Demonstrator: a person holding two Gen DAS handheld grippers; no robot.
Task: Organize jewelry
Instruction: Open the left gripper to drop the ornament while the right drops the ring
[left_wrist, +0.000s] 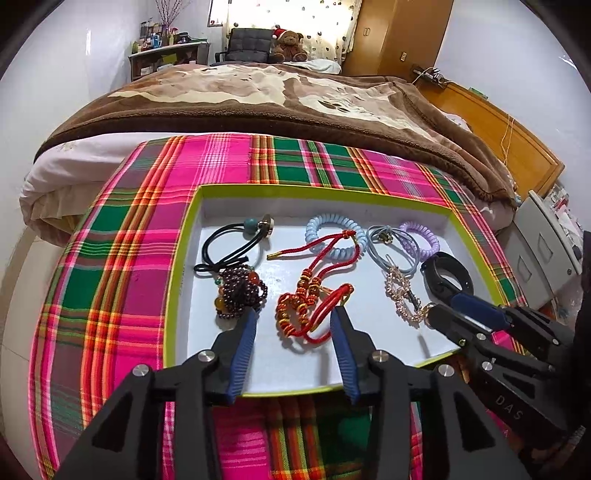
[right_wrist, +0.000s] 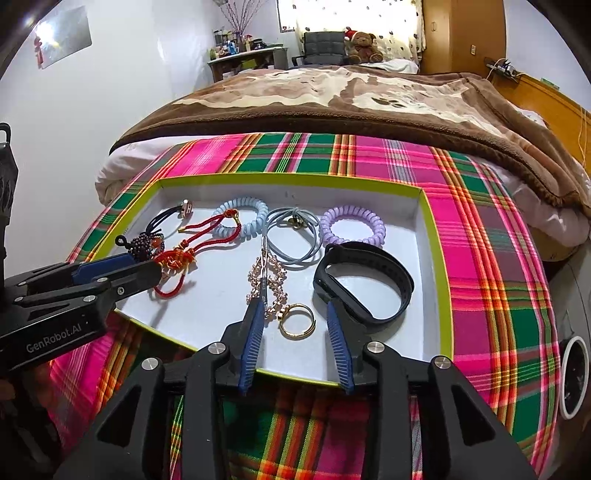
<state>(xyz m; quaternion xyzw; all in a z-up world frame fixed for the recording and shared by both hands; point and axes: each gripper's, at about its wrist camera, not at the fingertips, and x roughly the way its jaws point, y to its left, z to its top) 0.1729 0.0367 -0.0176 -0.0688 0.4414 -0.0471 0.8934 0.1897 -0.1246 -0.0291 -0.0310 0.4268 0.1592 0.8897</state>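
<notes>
Jaws of both grippers stand spread over the tray (right_wrist: 436, 236), gold ring (right_wrist: 296, 325) lying between the right pair.

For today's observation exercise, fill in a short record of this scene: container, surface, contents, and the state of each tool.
container: shallow white tray with green rim
surface: plaid cloth over a bed
contents: black wristband, gold ring, purple coil tie, blue coil tie, red cord bracelet, dark bead bracelet
left tool: open, red cord bracelet between its fingers
right tool: open, gold ring between its fingers
</notes>
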